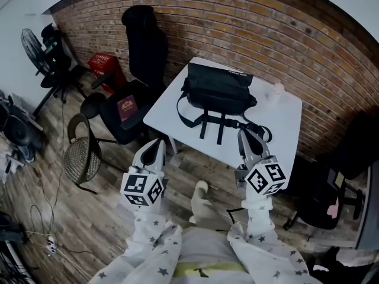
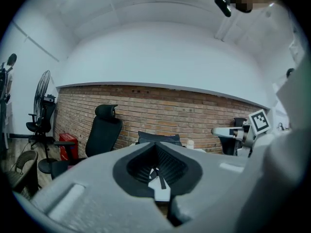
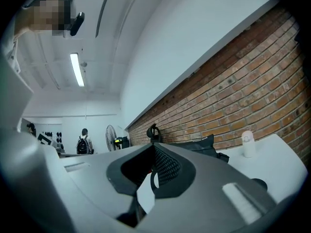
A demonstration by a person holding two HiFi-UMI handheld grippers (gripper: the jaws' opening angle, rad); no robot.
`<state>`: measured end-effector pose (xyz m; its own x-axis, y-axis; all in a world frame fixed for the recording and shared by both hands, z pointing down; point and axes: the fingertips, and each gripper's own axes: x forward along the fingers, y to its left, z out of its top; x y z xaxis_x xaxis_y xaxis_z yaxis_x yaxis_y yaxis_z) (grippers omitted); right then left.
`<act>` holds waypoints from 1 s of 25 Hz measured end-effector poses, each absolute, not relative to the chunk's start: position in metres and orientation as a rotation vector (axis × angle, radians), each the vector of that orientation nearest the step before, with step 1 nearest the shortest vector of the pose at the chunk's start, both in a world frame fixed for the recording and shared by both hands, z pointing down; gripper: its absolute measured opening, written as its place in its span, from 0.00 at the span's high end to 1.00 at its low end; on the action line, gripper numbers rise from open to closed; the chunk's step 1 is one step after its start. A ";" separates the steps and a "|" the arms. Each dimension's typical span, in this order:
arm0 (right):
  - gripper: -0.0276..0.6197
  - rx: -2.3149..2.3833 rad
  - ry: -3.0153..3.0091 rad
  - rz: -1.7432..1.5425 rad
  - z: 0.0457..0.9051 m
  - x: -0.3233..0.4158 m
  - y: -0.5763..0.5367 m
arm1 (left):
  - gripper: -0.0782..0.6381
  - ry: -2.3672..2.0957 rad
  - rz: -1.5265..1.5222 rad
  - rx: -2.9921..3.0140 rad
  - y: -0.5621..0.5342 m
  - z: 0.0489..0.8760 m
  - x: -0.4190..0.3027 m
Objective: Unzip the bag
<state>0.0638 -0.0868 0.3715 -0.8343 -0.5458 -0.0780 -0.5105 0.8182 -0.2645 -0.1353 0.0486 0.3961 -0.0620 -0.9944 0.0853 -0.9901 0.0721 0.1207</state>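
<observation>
I am holding my left gripper (image 1: 157, 144) and right gripper (image 1: 245, 134) with jaws together, gripping nothing. The black bag (image 1: 219, 90) is lying on the white table (image 1: 283, 126)

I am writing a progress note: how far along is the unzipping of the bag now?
Nothing looks done: the black bag sits on the white table, apparently closed. In hand: left tongs and right tongs, both shut and empty, short of the bag. Left to do: find the zip pull, grip it, draw it open.
</observation>
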 end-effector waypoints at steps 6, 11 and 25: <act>0.95 -0.820 2.869 -0.380 0.376 0.020 -0.140 | 0.89 -2.200 -0.019 2.033 -0.002 0.393 -0.169; 0.94 -0.793 2.895 -0.425 0.385 -0.011 -0.167 | 0.89 -2.181 -0.008 2.010 -0.031 0.401 -0.190; 0.93 -0.762 2.959 -0.502 0.410 -0.069 -0.232 | 0.89 -2.100 -0.009 2.021 -0.123 0.413 -0.236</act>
